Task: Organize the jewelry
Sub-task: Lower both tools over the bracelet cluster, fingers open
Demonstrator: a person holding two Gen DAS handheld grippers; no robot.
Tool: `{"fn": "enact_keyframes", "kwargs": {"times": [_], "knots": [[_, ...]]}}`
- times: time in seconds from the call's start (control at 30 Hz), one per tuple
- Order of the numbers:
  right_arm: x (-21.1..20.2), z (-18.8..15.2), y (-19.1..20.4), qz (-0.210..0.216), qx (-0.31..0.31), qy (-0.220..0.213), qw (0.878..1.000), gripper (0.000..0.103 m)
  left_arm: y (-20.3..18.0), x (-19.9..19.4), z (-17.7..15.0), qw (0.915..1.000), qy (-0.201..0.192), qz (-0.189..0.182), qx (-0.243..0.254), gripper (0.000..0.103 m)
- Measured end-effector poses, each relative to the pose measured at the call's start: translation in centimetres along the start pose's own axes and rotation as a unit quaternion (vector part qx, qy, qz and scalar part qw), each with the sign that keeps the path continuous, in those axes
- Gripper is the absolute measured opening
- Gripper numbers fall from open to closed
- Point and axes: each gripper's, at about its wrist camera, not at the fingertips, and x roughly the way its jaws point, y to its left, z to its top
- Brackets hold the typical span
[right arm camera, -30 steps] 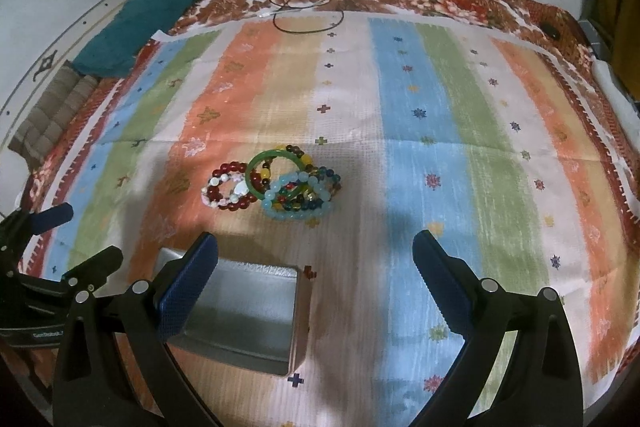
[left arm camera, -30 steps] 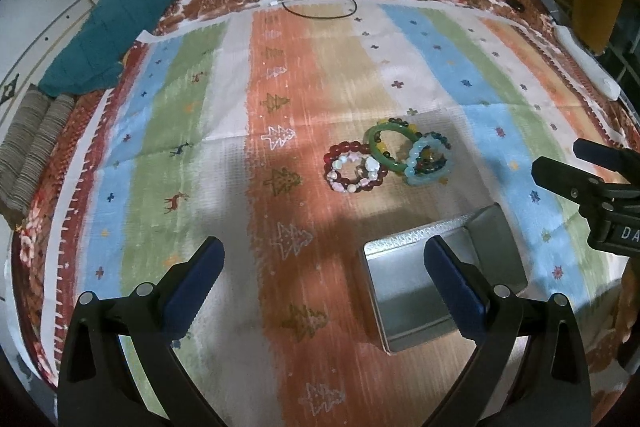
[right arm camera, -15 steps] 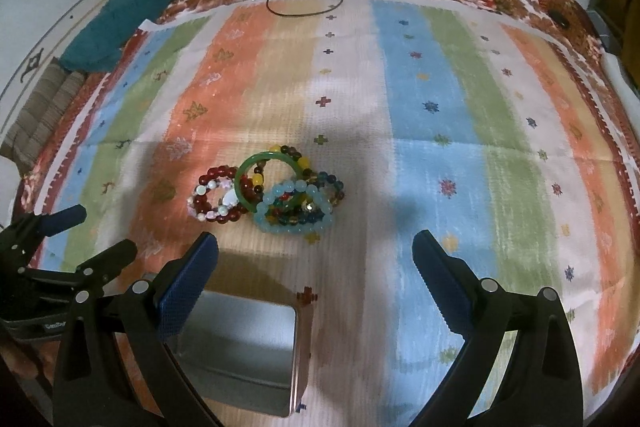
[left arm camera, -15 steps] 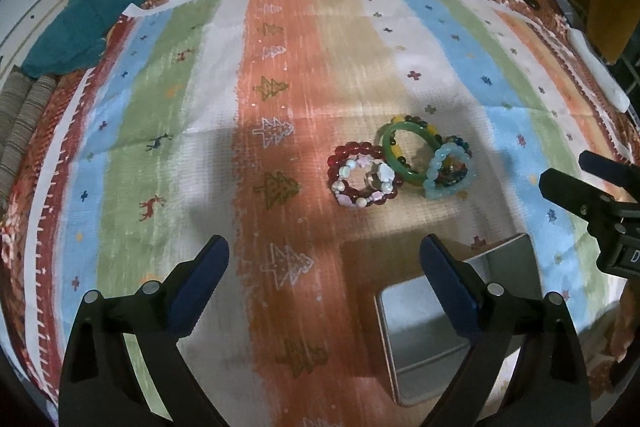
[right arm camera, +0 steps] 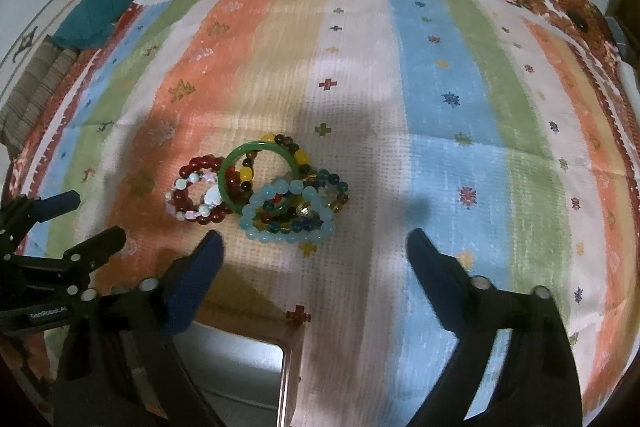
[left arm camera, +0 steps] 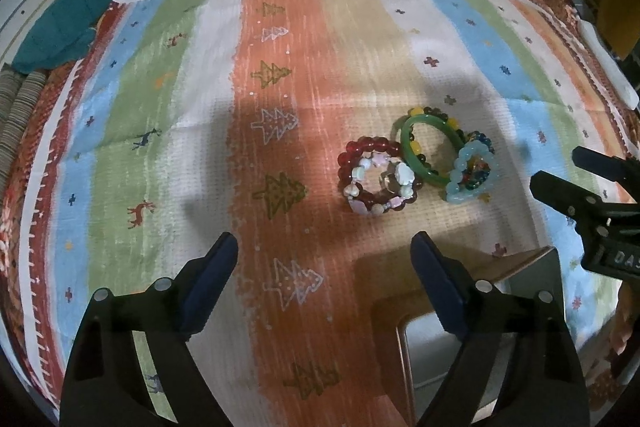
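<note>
Both tongs, left (left arm camera: 324, 251) and right (right arm camera: 314, 249), are wide but narrowing with nothing between them. Bracelets (right arm camera: 260, 193) lie heaped on the striped cloth (right arm camera: 440, 107), at twelve o'clock from the metal tin (right arm camera: 294, 351) and well apart from it.

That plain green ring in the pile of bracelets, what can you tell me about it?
The green bangle is one smooth, glossy solid hoop, jade-like in look, with no beads or clasp showing. It lies near the middle of the striped cloth, tilted, propped on the bracelets around it. It overlaps the dark red bead bracelet on one side and the pale blue bead bracelet on the other, with yellow and dark beads seen through its opening. Nothing grips it.
</note>
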Motion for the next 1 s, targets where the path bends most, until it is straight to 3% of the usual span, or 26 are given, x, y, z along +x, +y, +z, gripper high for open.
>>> {"fn": "enact_keyframes", "kwargs": {"times": [0.27, 0.6, 0.73, 1.0], "knots": [[1.7, 0.8, -0.1, 0.001, -0.006, 0.016, 1.000, 0.086, 0.1, 1.6, 0.9, 0.9999, 0.014, -0.004, 0.001, 0.081], [3.6, 1.4, -0.3, 0.007, -0.018, 0.039, 0.999, 0.062, -0.4, 3.5, 2.0, 0.9996, 0.024, -0.016, 0.007, 0.072], [4.3, 1.6, -0.4, 0.010, -0.023, 0.044, 0.999, 0.051, -0.3, 4.6, 2.1, 0.9989, 0.037, -0.027, 0.004, 0.061], [5.5, 1.9, -0.5, 0.017, -0.029, 0.055, 0.998, 0.037, 0.0, 5.9, 2.3, 0.9981, 0.054, -0.029, 0.004, 0.054]]}}
